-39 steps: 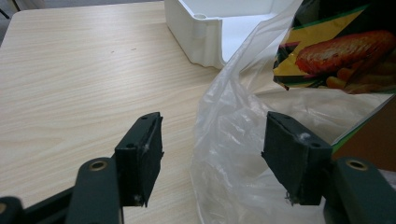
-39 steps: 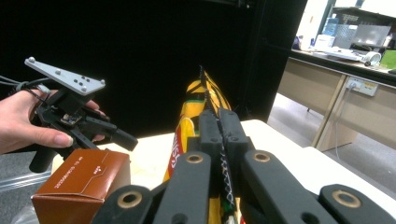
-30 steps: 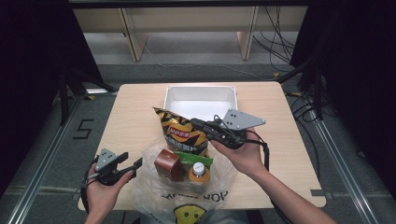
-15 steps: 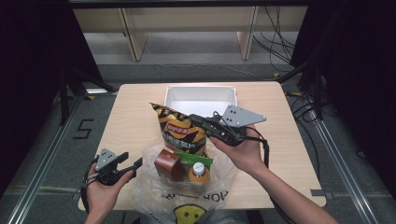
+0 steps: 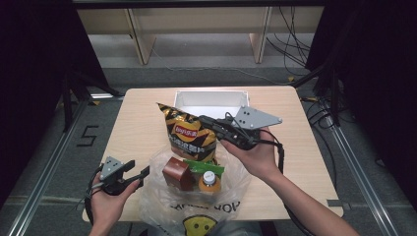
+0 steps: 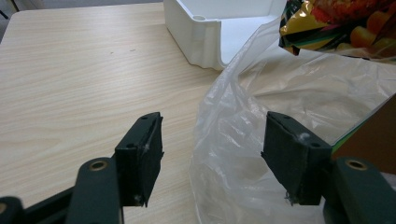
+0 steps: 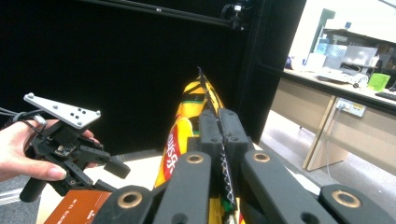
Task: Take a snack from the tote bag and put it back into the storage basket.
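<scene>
Yellow-and-black chip bag [image 5: 189, 135] is pinched at its crimped edge by your right gripper [image 5: 209, 123]; the right gripper view shows both jaws pressed together on the seal, with the bag [image 7: 194, 121] edge-on between them. In the high view the bag hangs upright above the open mouth of the clear plastic bag [image 5: 196, 189], lower end just over the things still inside, and between that bag and the white bin [image 5: 209, 101] at the far side of the table [image 5: 142, 123].

Inside the plastic bag: a brown box [image 5: 177, 173], a bottle with a white cap [image 5: 209, 179], and a green packet [image 5: 204, 167] lying between the box and the bottle. The plastic bag has a yellow smiley print at its near end.

Your left gripper [image 5: 137, 175] sits low at the near left of the table, right at the plastic bag's left edge. Jaws spread wide, holding nothing. In the left gripper view the film of the plastic bag [image 6: 261, 102] bulges in between the two pads; can't tell whether it touches either one. White bin corner [image 6: 201, 32] is farther out, well apart from the jaws.
</scene>
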